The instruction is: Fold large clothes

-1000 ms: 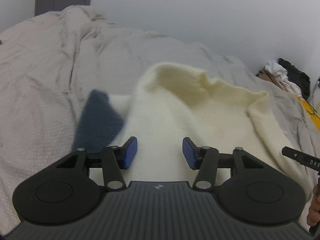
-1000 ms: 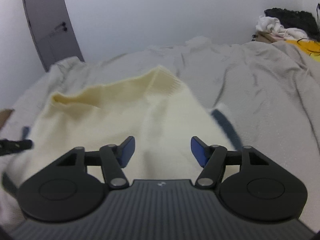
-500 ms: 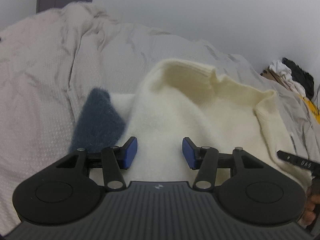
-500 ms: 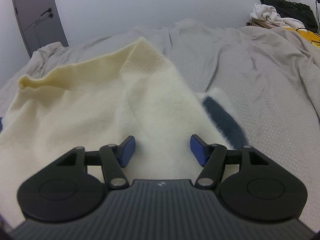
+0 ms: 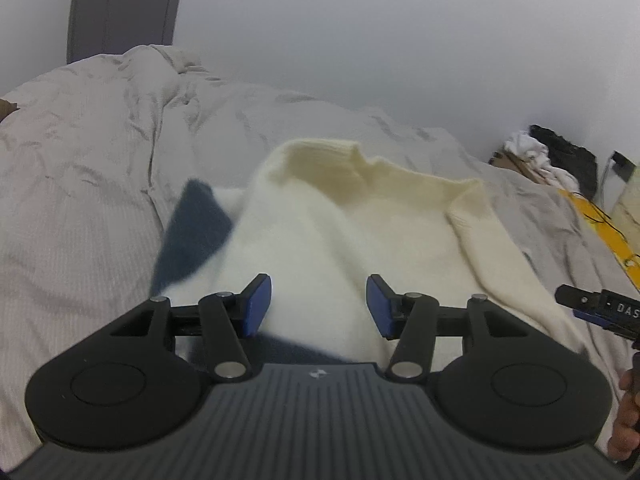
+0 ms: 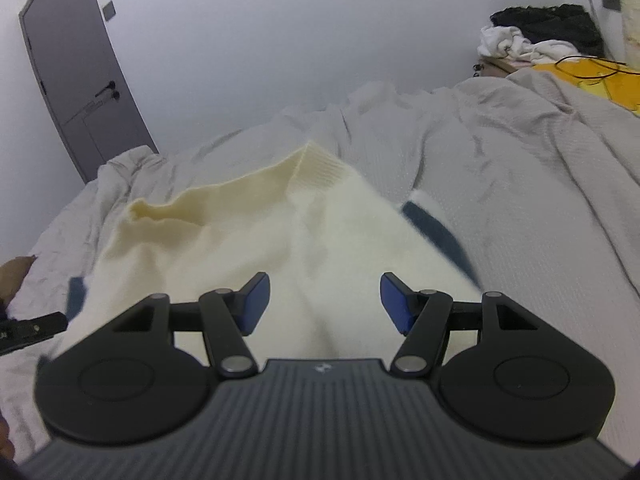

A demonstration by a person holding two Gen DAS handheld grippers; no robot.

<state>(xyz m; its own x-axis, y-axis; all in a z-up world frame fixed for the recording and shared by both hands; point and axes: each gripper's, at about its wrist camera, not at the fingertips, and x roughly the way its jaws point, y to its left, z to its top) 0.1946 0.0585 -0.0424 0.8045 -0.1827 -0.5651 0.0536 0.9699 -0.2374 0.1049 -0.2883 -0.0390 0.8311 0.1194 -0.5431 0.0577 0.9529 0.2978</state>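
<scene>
A fluffy cream sweater with a ribbed hem and a dark blue stripe lies spread on the bed. My left gripper hovers over its near part, blue pads apart, the fabric passing beneath them with no visible pinch. In the right wrist view the same sweater stretches ahead, its blue stripe on the right. My right gripper stands open above it. Each gripper shows at the edge of the other's view: the right gripper and the left gripper.
A wrinkled pale grey bed cover surrounds the sweater. A grey door stands at the back left. A pile of white and black clothes and a yellow item sit at the back right. A person's hand holds the right gripper.
Both grippers drew back and rose a little, so the sweater sits farther ahead and the door has come into view. The jaws stayed apart.
</scene>
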